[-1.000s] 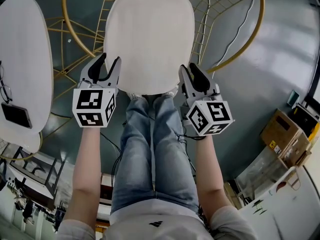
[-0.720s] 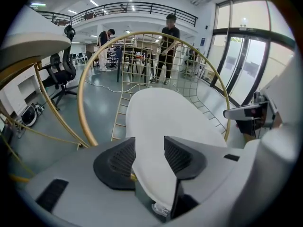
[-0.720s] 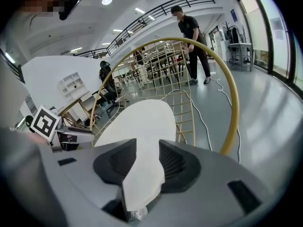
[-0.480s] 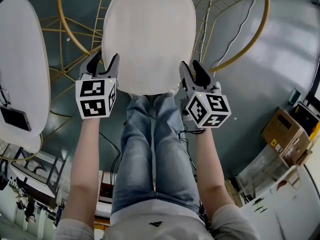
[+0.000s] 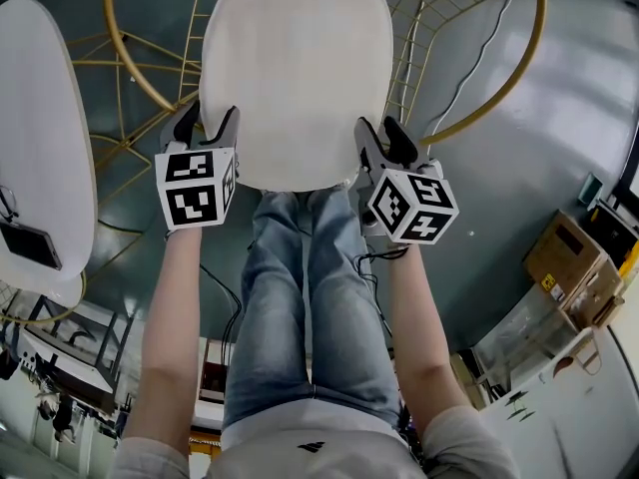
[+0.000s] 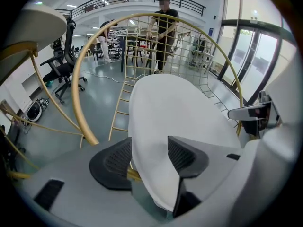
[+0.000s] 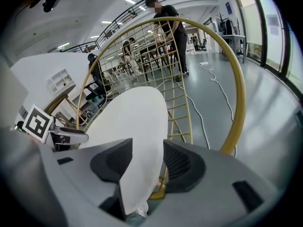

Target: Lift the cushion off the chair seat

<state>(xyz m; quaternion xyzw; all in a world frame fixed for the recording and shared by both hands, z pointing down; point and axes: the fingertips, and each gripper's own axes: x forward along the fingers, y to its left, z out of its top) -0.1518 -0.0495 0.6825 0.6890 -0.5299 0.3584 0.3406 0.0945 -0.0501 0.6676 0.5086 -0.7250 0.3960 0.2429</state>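
Note:
A white oval cushion (image 5: pixel 300 68) lies on the gold wire chair (image 5: pixel 499 78). My left gripper (image 5: pixel 208 118) straddles its near left edge and my right gripper (image 5: pixel 377 133) straddles its near right edge. In the left gripper view the cushion (image 6: pixel 180 112) runs between the jaws of the left gripper (image 6: pixel 147 157), with one pad above it and one below. The right gripper view shows the same: the cushion (image 7: pixel 132 122) passes edge-on through the right gripper (image 7: pixel 147 162). Both sets of jaws have just been opening and now stand wide, pads off the cushion.
A second white seat (image 5: pixel 40 138) with a dark flat device (image 5: pixel 28 244) on it stands at the left. The person's jeans-clad legs (image 5: pixel 305 297) stand just before the chair. A cardboard box (image 5: pixel 564 267) sits at the right. People (image 6: pixel 163 27) stand beyond the chair.
Both grippers have moved a little farther from the person, toward the chair, and their jaws have spread wider around the cushion's edges. The cushion has shifted slightly the same way.

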